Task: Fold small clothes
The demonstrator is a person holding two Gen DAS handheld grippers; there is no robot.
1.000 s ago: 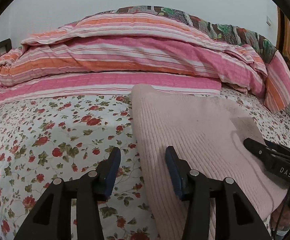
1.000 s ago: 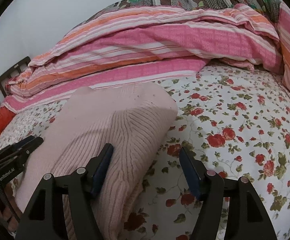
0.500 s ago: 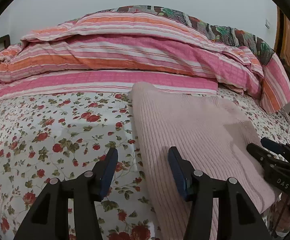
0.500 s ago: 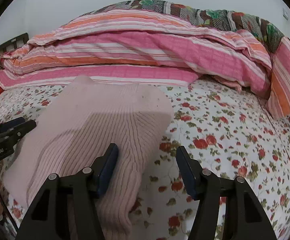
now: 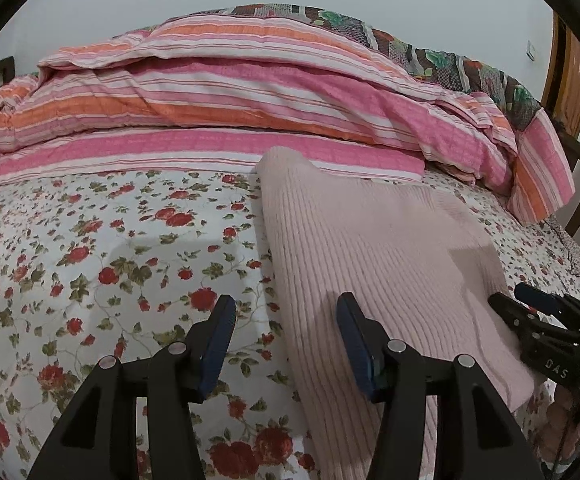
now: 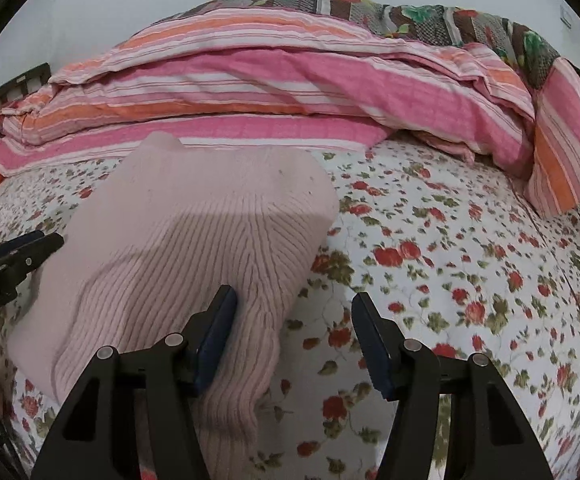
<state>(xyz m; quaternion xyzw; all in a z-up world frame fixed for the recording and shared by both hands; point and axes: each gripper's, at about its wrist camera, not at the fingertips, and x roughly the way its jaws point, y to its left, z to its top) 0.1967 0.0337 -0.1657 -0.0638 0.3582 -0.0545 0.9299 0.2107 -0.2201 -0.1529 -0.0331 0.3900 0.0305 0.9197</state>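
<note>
A pale pink ribbed knit garment lies folded flat on the floral bedsheet. My left gripper is open: its right finger hovers over the garment's left edge, its left finger over the sheet. In the right wrist view the garment fills the left half. My right gripper is open astride the garment's right edge, with its left finger over the knit and its right finger over the sheet. Neither gripper's pads press the cloth. Each view shows the other gripper at its side: right gripper, left gripper.
A pink and orange striped quilt is piled along the back of the bed, with a dark patterned blanket on top. A wooden bedframe stands at the right, dark rails at the left. A hand holds the right gripper.
The left jaws have widened a little and the right jaws have narrowed a little. The right view has rolled level and shifted slightly right. The garment has stayed in place.
</note>
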